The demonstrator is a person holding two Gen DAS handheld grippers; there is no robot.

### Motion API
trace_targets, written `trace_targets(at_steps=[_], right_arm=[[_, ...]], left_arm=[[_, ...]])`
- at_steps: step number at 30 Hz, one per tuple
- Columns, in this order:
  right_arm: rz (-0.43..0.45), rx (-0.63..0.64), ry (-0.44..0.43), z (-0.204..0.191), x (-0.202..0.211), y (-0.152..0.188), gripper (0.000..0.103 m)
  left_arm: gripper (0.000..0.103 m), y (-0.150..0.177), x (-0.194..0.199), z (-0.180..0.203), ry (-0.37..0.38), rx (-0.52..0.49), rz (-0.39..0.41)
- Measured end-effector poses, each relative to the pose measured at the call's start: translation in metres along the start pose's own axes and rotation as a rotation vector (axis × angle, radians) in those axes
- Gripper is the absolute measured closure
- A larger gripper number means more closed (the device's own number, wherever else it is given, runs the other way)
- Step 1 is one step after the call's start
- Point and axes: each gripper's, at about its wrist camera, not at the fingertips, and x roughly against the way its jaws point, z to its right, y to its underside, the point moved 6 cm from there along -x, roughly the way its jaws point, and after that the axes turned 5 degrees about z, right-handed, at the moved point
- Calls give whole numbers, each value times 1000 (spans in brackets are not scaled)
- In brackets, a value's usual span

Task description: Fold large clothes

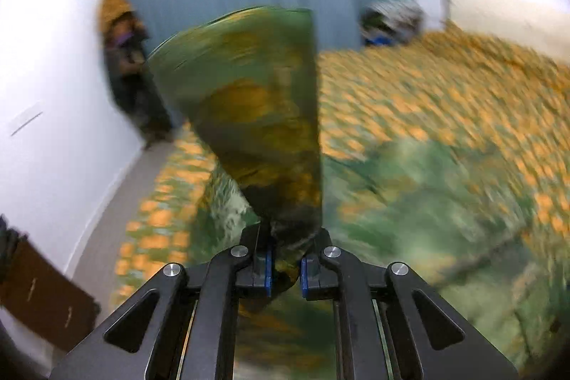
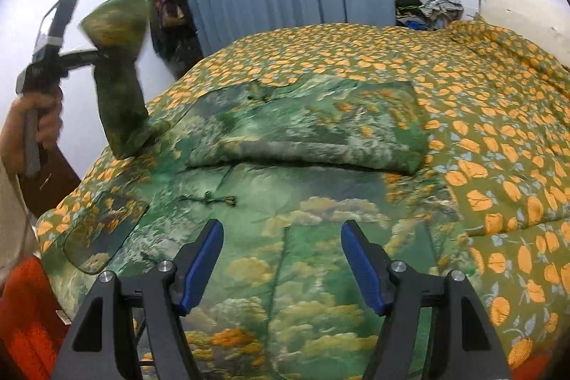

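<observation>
The left tool (image 1: 286, 267) is built of matte black angular links, each with a long cut-out window, pinned by round silver screws at the joints. Blue pads (image 1: 268, 269) line the inner faces of its two fingers. The right tool (image 2: 281, 259) has the same black frame, silver screws and blue pads (image 2: 201, 267). Seen from the right wrist view, the left tool carries a flat dark plate with a pale edge above a grey block, a black crossbar and a grey handle (image 2: 32, 145), around which a hand (image 2: 34, 123) shows. Below that hand, a cream sleeve (image 2: 14, 212) runs down the picture's edge.
</observation>
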Motion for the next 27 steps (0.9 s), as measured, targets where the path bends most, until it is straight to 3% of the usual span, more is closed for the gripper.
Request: trace_targets(at_steps=[1, 3, 4, 5, 8, 11, 14, 17, 20, 22, 24, 25, 27], right_arm=[[0, -7, 8, 5, 0, 0, 33], [-11, -28, 17, 14, -3, 2, 33], [-16, -38, 21, 18, -3, 2, 33], [-23, -55, 26, 23, -4, 2, 33], [-29, -94, 11, 31, -5, -6, 33], [-30, -112, -63, 24, -19, -28, 33], [-75, -172, -216, 4, -57, -61, 33], [-113, -201, -279, -17, -108, -85, 33], [-223, -204, -288, -36, -167, -85, 33], [-305, -222, -234, -38, -197, -74, 33], [-366, -236, -252, -44, -214, -64, 81], [-350, -234, -243, -44, -212, -70, 89], [-247, -218, -239, -43, -198, -95, 89]], left_arm=[[86, 14, -9, 24, 41, -19, -38], [62, 41, -21, 61, 116, -31, -115], [40, 58, -25, 77, 173, -29, -159], [35, 78, -28, 91, 229, -38, -204], [34, 111, -5, 99, 260, -109, -241], [30, 119, 25, 91, 268, -106, -249], [24, 118, 43, 65, 265, -16, -252], [20, 120, 53, 37, 238, 98, -232], [19, 128, 56, 9, 209, 212, -233], [19, 139, 53, -2, 187, 241, -248], [19, 147, 51, -14, 162, 250, -265], [19, 151, 50, -21, 150, 256, -270], [19, 155, 50, -33, 138, 278, -271]])
